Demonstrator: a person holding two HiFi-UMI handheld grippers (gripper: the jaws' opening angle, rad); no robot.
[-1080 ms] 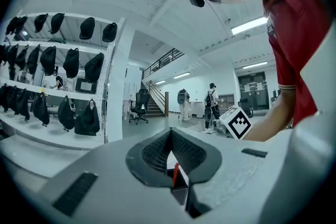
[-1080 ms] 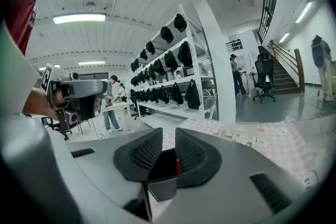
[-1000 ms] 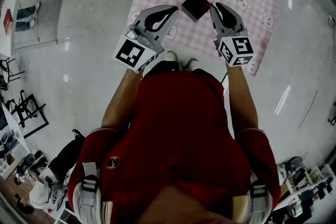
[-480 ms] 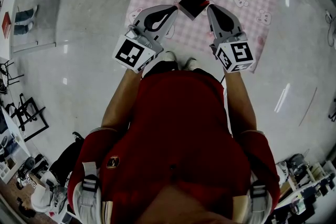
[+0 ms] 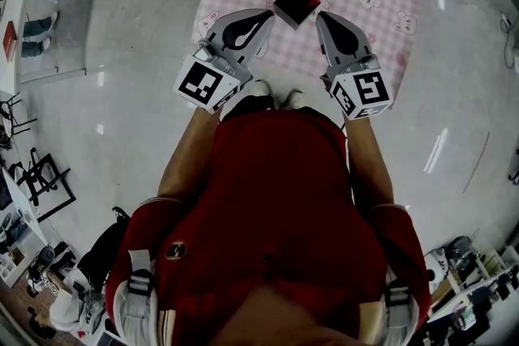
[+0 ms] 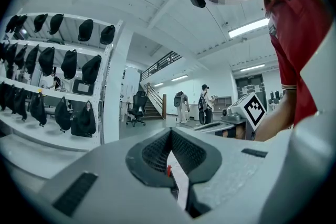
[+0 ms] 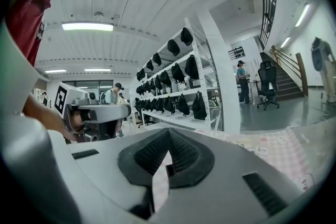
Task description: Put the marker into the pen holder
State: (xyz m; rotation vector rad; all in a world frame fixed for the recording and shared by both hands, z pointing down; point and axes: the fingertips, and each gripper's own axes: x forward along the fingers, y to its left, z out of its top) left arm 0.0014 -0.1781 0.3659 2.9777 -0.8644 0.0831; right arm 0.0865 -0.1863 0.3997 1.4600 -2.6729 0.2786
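Left tongs (image 5: 271,13) pinch the black pen holder (image 5: 293,4) midair; right tongs (image 5: 319,13) just snapped closed, empty, beside it.

Our right gripper (image 7: 169,131) has just been closing its grey jaws; we see their tips meet, with a small dark piece (image 7: 169,170) in the gap below. Beyond lie a pink checked cloth (image 7: 260,145) and a white rack of black bags (image 7: 184,86).
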